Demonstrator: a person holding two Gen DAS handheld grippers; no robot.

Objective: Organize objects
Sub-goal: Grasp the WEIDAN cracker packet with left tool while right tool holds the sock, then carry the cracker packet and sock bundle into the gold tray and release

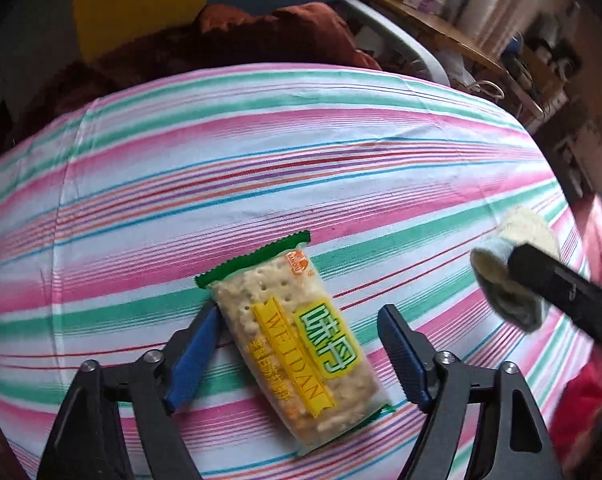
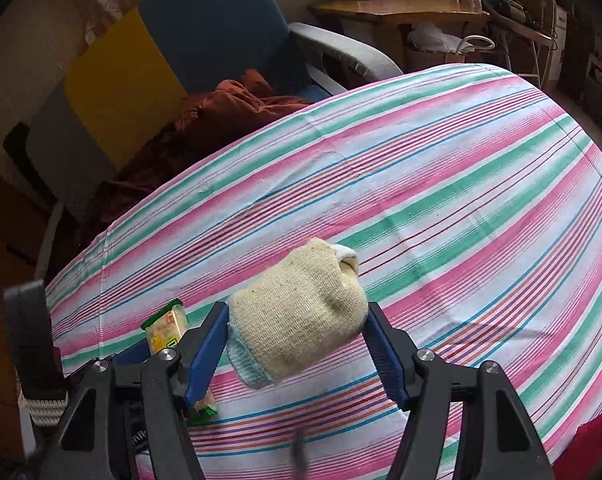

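**Sock held aloft, cracker pack between open jaws**

The left gripper (image 1: 301,320) is spread wide over the striped cloth (image 1: 261,152). A cracker pack (image 1: 297,356) lies flat on the cloth between its blue fingers (image 1: 193,360), slanted so that its green crimped end points far-left and its other end sits near-right. The left finger touches, or nearly touches, the pack's left edge; the right finger stands apart from it, so nothing is gripped.

The right gripper (image 2: 297,320) has its jaws closed partway on a rolled cream sock (image 2: 301,320), one blue pad pressing each side. The sock has a pale blue cuff at its near-left end and a white bit showing at its far end. It appears to be lifted off the cloth. In the left wrist view the sock (image 1: 505,280) shows at the right, held by the dark finger of the other tool, well to the right of the pack.

In the right wrist view the pack (image 2: 167,328) peeps out at the left, behind the left finger.

Beyond the cloth stand a blue chair (image 2: 229,32) with rust-brown fabric (image 2: 237,104) on it and a wooden table (image 2: 397,8) at the far right.
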